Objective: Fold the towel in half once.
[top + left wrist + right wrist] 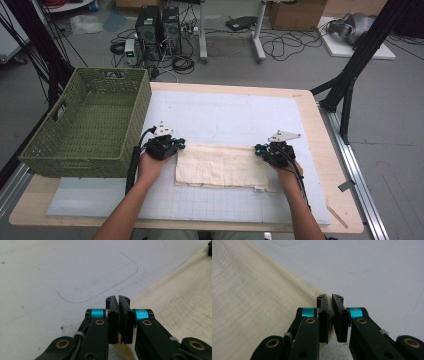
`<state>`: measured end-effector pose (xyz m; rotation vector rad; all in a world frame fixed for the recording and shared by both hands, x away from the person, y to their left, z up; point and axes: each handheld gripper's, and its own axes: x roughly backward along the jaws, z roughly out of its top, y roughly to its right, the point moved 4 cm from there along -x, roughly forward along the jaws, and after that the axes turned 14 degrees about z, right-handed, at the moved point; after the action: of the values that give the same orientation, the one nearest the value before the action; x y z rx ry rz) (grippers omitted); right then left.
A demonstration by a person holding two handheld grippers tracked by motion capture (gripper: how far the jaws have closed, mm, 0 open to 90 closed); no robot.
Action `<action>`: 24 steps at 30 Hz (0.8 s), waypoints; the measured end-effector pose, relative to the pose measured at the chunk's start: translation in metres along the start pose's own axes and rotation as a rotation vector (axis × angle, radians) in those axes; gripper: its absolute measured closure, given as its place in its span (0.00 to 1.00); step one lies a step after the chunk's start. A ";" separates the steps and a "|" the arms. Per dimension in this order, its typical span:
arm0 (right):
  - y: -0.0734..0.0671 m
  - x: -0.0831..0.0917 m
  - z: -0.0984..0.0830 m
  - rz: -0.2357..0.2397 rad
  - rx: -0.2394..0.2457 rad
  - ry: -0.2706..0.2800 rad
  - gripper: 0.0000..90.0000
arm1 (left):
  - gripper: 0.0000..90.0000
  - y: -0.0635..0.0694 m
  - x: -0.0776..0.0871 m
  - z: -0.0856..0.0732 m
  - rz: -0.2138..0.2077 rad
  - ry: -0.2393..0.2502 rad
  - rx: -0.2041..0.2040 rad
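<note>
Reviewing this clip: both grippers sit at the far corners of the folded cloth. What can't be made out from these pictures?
- Left gripper, left gripper view: jaws shut at the cloth corner; the pinched fabric is hidden between the pads.
- Right gripper, right gripper view: the cloth corner is hidden behind the jaws.
- High view: the grippers' bodies cover both far corners.
- Green basket, high view: the near wall hides part of its floor.

Cream cloth, folded flat on the mat

The cloth (221, 166) lay as a wide rectangle near the table's front edge, right of the basket (90, 125), its two far corners pinched, layered edges showing along the front.
</note>
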<state>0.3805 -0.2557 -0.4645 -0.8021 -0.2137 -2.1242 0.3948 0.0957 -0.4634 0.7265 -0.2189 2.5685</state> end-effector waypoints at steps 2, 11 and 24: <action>0.000 -0.003 0.001 -0.029 -0.006 0.001 0.94 | 0.96 0.000 -0.001 0.000 0.005 0.008 0.007; 0.005 -0.009 0.005 -0.076 -0.019 -0.004 0.94 | 0.95 -0.002 -0.009 0.001 0.022 0.016 0.056; 0.007 0.006 0.005 -0.061 -0.063 0.071 0.47 | 0.45 -0.002 0.010 0.012 -0.060 0.109 0.138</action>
<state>0.3854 -0.2620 -0.4579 -0.7634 -0.1356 -2.2225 0.3942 0.0982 -0.4476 0.6289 0.0153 2.5751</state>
